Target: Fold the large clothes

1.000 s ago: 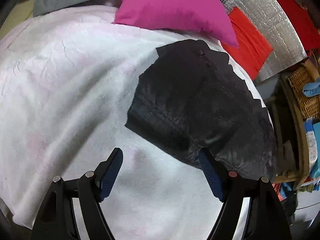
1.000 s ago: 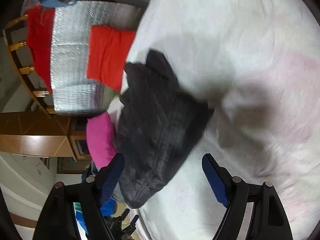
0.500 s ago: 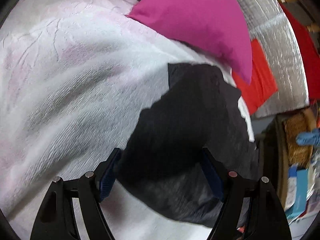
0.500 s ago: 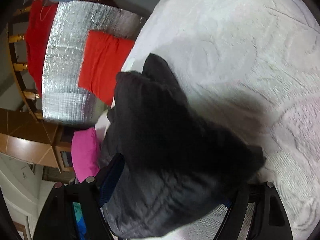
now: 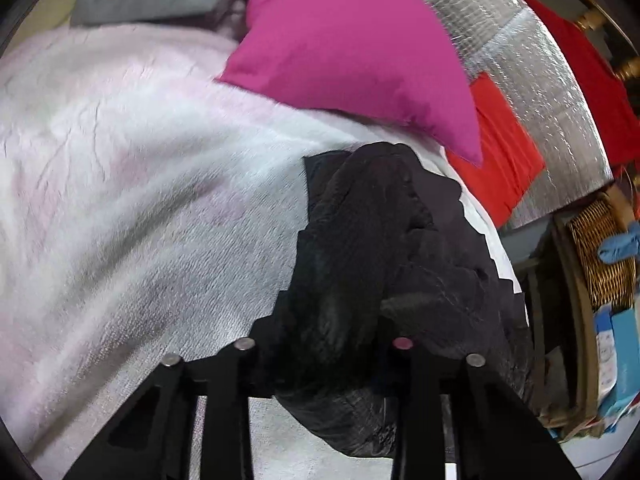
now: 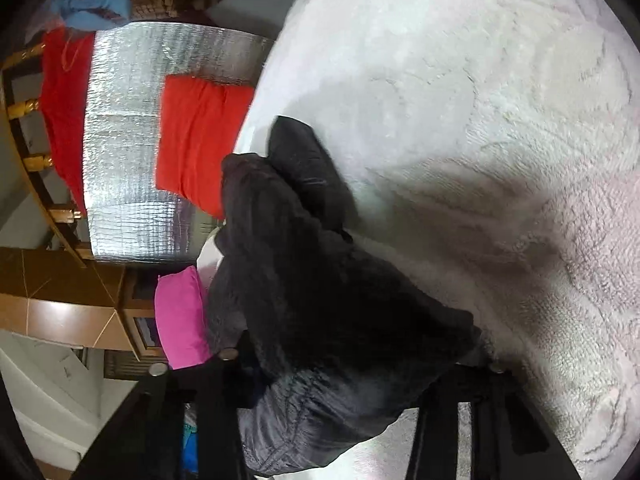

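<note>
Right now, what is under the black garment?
The black garment lies on the white fleecy blanket, which shows all round it. Whatever sits directly beneath the bunched cloth is covered. Both tools' fingertips are buried in its folds too.

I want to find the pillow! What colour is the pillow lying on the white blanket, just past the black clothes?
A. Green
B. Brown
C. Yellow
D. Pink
D: the left wrist view shows a bright pink pillow resting on the white blanket, beyond the black clothes.
</note>
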